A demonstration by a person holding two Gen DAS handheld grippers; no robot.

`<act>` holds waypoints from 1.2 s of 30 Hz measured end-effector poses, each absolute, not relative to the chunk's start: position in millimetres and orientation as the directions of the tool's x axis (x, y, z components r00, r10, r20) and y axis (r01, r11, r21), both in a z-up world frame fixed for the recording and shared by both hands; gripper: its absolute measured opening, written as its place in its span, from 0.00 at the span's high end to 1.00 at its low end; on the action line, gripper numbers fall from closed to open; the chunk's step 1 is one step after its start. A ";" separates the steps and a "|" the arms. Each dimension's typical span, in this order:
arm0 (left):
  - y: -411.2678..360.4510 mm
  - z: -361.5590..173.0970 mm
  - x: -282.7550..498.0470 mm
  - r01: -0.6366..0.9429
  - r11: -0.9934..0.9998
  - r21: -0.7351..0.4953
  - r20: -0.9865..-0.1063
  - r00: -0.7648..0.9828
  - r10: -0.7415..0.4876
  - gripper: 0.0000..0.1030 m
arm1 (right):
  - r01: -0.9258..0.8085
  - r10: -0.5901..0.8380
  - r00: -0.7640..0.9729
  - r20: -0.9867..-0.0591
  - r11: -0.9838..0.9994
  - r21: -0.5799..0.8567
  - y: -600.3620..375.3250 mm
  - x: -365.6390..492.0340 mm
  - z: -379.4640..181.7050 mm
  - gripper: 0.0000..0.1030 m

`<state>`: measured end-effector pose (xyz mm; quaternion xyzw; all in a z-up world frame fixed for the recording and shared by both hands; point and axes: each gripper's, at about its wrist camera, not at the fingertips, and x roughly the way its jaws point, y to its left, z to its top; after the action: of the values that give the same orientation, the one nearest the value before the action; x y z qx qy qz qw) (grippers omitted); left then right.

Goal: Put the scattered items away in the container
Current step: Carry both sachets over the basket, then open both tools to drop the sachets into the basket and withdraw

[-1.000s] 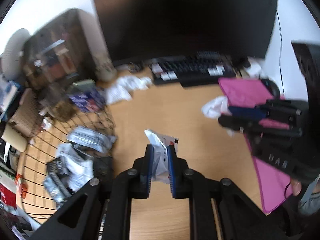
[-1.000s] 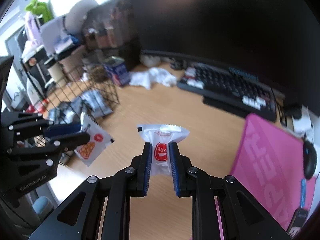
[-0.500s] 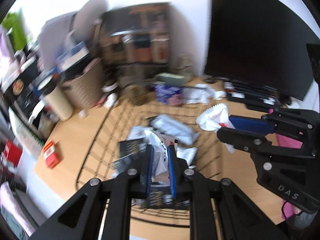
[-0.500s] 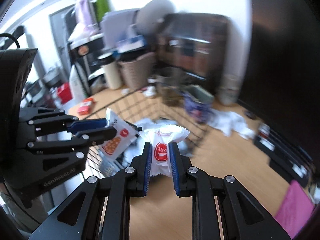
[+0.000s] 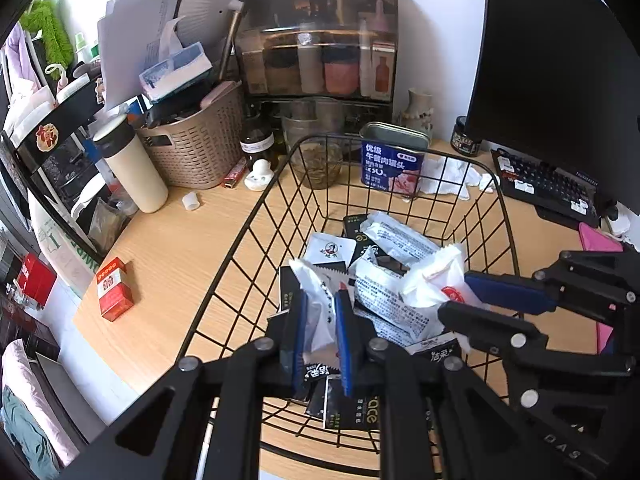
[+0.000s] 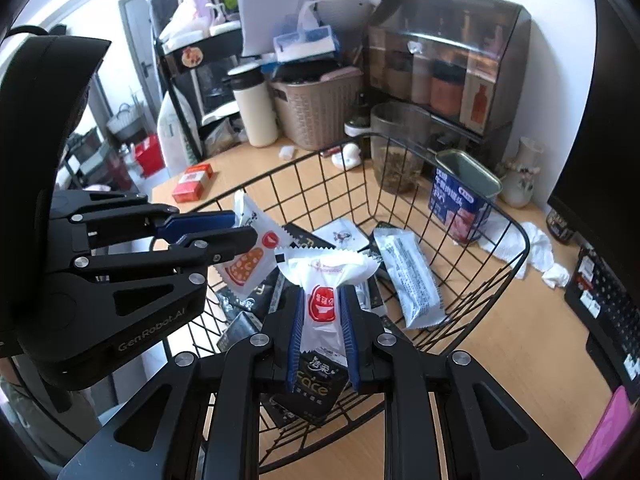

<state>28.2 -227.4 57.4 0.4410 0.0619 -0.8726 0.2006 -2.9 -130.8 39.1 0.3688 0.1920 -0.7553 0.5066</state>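
My left gripper (image 5: 322, 322) is shut on a white snack packet with an orange print (image 5: 316, 300) and hangs over the black wire basket (image 5: 240, 242). In the right wrist view, that left gripper (image 6: 236, 229) comes in from the left with its packet (image 6: 248, 260). My right gripper (image 6: 322, 320) is shut on a white packet with a red label (image 6: 324, 300), also above the basket (image 6: 520, 232). The left wrist view has the right gripper (image 5: 476, 298) at the right, packet (image 5: 434, 280) in its jaws. Several black and white sachets (image 5: 400, 236) lie in the basket.
Behind the basket stand a blue tin can (image 5: 390, 160) and a glass jar (image 5: 318, 152). A woven basket (image 5: 196, 148), a white tumbler (image 5: 134, 164) and a red box (image 5: 114, 288) sit to the left. Crumpled tissue (image 5: 448, 172) and a keyboard (image 5: 548, 188) lie to the right.
Both grippers have swung left from the desk in front of the keyboard to above the wire basket. Each still holds its packet.
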 end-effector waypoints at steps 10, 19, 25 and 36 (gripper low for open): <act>-224.1 60.6 29.5 0.402 -0.915 0.046 -0.788 -0.548 -0.280 0.77 | 0.907 -0.638 -0.250 -0.729 -0.417 0.054 -127.1 2.4 43.4 0.65; -228.2 64.1 32.1 0.433 -0.900 0.050 -0.775 -0.551 -0.308 0.46 | 0.903 -0.647 -0.237 -0.724 -0.422 0.081 -124.6 -0.8 45.6 0.59; -208.9 86.9 40.0 0.430 -0.902 0.034 -0.712 -0.623 -0.324 0.37 | 0.889 -0.657 -0.275 -0.703 -0.451 0.074 -106.9 -0.1 61.8 0.48; -72.5 84.8 33.1 -0.023 -0.978 -0.207 -0.641 -0.752 0.153 0.23 | 0.644 -0.451 -0.580 -0.678 -0.763 -0.044 47.5 12.4 71.3 0.31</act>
<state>33.1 -72.5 84.8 0.3488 0.0935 -0.9313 -0.0473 12.4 47.5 71.3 0.3352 0.1443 -0.8771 0.3122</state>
